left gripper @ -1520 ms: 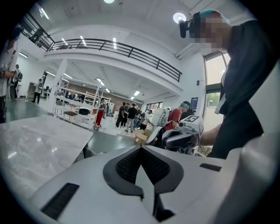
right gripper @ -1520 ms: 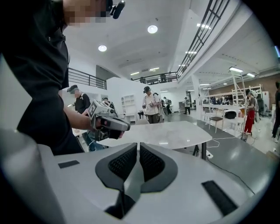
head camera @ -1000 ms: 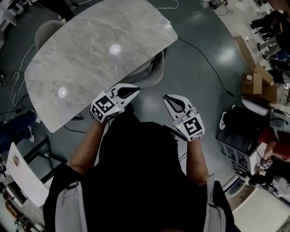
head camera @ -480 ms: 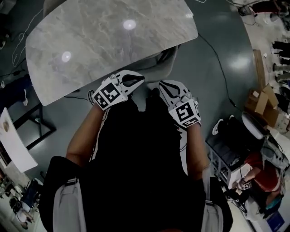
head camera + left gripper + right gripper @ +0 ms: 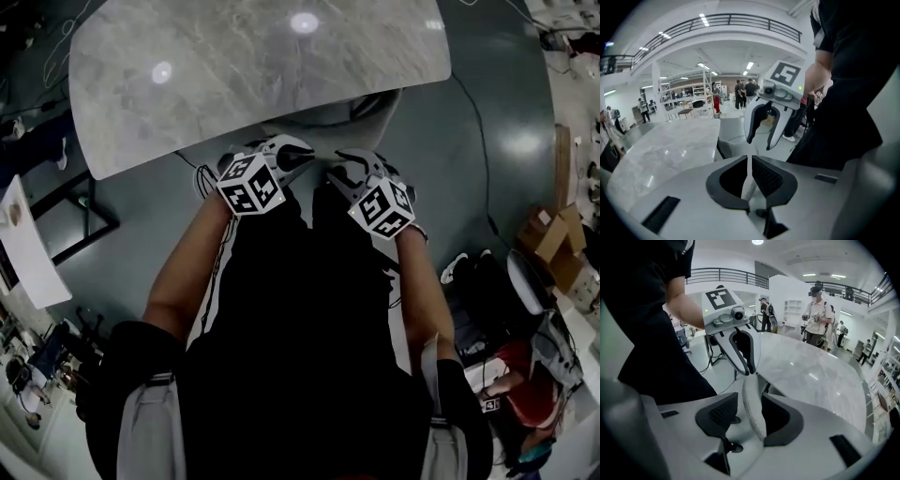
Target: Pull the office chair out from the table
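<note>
In the head view, the office chair (image 5: pixel 375 105) sits tucked under the table's (image 5: pixel 262 75) near edge at twelve o'clock, with my left tongs (image 5: pixel 298 155) and right tongs (image 5: pixel 336 167) both close to it. In the left gripper view, those jaws have just begun opening but are all but together, with nothing clamped. The chair lies beyond them at eleven o'clock. In the right gripper view, the jaws have just swung wide, and the chair's padded rim (image 5: pixel 751 420) stands between them, not yet pinched. I should spread the left wider, bite squarely with both, then draw evenly toward six.

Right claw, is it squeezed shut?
No, the jaws of the right claw have just been opening and stand apart around the chair back.
</note>
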A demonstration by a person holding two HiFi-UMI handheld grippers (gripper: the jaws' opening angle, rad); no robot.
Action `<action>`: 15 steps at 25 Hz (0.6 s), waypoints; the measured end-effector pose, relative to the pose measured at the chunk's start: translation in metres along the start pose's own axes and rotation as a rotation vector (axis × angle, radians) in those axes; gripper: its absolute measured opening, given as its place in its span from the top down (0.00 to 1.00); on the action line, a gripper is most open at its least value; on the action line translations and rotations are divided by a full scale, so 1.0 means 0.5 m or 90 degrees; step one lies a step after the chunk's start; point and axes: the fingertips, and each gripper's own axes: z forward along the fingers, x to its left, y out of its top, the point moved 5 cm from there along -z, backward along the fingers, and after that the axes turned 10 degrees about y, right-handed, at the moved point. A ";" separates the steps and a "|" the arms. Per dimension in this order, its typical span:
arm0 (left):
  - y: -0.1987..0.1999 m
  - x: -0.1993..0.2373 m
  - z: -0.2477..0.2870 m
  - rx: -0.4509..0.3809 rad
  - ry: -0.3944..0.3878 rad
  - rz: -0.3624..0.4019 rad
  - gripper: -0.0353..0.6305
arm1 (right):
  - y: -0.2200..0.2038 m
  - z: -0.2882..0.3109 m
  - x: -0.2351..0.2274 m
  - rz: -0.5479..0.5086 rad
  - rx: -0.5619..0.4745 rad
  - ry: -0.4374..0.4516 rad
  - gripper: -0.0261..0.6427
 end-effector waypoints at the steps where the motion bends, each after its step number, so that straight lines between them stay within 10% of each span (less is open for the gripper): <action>1: -0.010 -0.005 0.005 0.018 -0.001 0.018 0.90 | -0.004 0.010 0.001 -0.001 0.006 0.006 0.73; 15: -0.083 -0.047 0.072 0.186 -0.032 0.183 0.69 | -0.033 0.083 -0.003 -0.087 0.096 0.020 0.66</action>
